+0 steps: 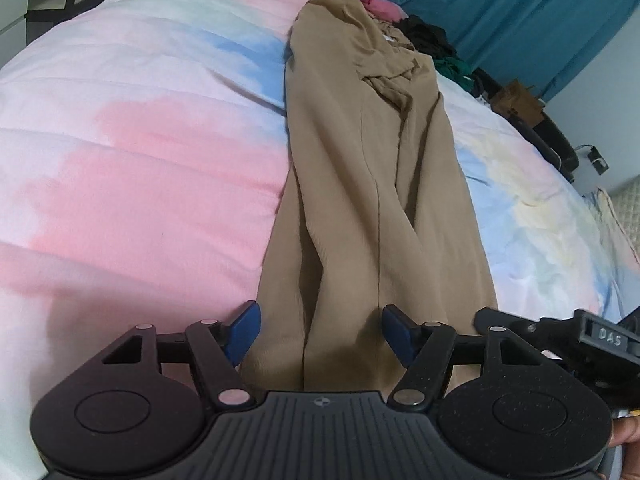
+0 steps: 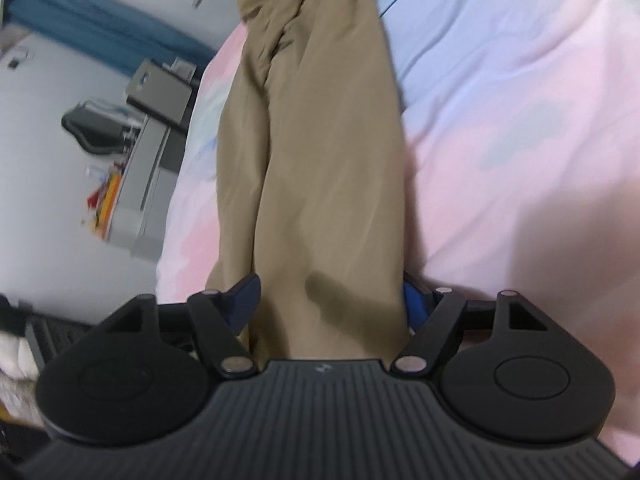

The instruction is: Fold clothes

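Pastel bed | tan trousers hem-edge between both grippers' parted fingers, ungripped

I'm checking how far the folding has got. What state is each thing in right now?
tan trousers: laid out long on the bed, legs together, not yet folded across.
bedspread: spread under the trousers.
pile of clothes: heaped, unfolded, past the trousers' far end.
left gripper: open, trouser end between its pads.
right gripper: open, straddling the trouser end.
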A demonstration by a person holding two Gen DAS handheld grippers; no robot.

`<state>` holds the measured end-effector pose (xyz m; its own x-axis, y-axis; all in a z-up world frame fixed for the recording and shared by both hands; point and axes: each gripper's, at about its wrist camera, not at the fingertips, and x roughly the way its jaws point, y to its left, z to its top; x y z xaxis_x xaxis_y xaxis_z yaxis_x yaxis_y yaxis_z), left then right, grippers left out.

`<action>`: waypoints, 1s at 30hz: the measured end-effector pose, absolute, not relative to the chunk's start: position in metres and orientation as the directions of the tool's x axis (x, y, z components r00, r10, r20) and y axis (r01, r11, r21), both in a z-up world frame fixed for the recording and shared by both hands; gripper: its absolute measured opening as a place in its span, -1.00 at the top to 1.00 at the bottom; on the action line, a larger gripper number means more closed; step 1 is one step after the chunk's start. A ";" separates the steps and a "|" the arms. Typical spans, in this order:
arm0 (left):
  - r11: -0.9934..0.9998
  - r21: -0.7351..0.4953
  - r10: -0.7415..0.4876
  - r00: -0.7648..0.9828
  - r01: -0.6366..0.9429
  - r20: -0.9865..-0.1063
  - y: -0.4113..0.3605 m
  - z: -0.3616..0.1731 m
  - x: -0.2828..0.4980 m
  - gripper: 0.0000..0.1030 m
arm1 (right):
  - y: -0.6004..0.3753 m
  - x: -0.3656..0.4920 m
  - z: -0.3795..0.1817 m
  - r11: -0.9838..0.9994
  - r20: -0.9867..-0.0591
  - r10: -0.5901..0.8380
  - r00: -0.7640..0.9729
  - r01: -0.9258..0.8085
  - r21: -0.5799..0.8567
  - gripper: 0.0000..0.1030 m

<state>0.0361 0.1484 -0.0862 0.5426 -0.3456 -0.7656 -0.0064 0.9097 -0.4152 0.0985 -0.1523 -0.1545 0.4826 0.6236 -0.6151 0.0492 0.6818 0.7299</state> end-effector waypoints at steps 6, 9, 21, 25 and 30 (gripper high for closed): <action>0.910 -0.415 -0.337 0.551 -0.018 -0.763 0.152 -0.085 0.022 -0.33 | -0.133 0.082 -0.149 0.748 -0.665 0.601 0.444 -0.018 0.663 -0.13; 0.921 -0.390 -0.313 0.569 -0.015 -0.760 0.152 -0.081 0.015 -0.37 | -0.125 0.078 -0.143 0.811 -0.708 0.540 0.455 -0.056 0.582 0.24; 0.939 -0.344 -0.274 0.554 -0.024 -0.786 0.151 -0.082 0.015 -0.61 | -0.149 0.068 -0.122 0.799 -0.661 0.524 0.536 -0.041 0.600 0.88; 0.943 -0.332 -0.277 0.548 -0.001 -0.790 0.147 -0.082 0.013 -0.61 | -0.153 0.067 -0.119 0.806 -0.659 0.507 0.555 -0.033 0.591 0.89; 0.947 -0.321 -0.281 0.541 0.023 -0.792 0.142 -0.080 0.012 -0.61 | -0.160 0.072 -0.124 0.801 -0.664 0.498 0.557 -0.003 0.598 0.89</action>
